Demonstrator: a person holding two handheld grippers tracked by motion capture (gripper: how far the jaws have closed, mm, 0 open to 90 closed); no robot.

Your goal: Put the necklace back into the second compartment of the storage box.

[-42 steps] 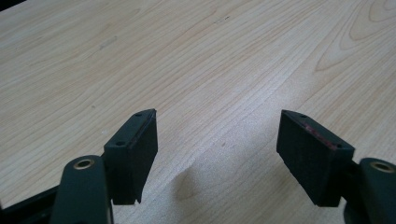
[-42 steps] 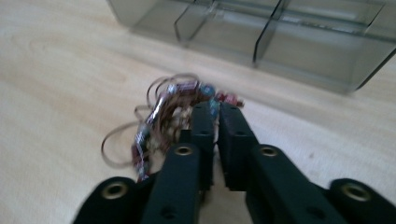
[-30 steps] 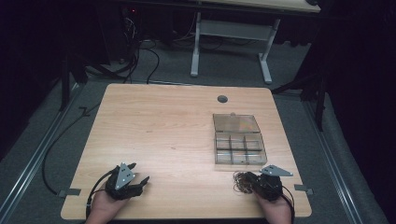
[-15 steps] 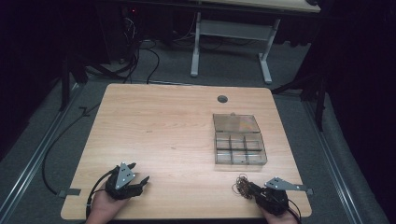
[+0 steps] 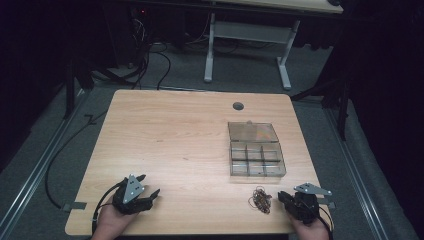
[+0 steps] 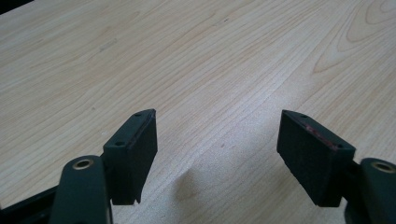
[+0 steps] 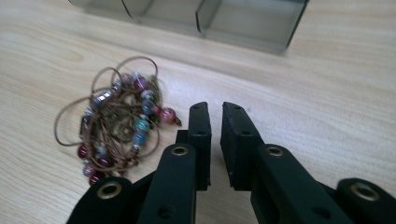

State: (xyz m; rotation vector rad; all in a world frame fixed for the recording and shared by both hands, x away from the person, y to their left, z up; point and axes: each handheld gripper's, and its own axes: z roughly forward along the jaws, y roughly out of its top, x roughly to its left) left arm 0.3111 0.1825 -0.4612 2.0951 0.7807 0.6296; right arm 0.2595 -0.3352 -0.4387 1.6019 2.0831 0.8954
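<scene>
High view: table (image 5: 190,145) evenly lit from above, surroundings near black, image soft and grainy. Left gripper view: bright, wood grain sharp, faint shadow at lower centre. Right gripper view: clear box (image 7: 201,18) along top edge blurred; beaded cord (image 7: 116,121) slightly soft.

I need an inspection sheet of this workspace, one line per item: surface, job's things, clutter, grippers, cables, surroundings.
Surface: light wooden table, with a round grommet hole near the far edge.
Job's things: tangled beaded cord necklace lies loose on the table, in front of the clear compartment box, whose lid is open; its compartments look empty.
Clutter: nothing seen.
Grippers: left gripper open, nothing between its fingers. Right gripper almost closed on nothing, just beside the necklace; its fingers have just been closing.
Cables: black cables on the floor beyond and left of the table.
Surroundings: dark room, grey carpet, a white-legged desk behind.
</scene>
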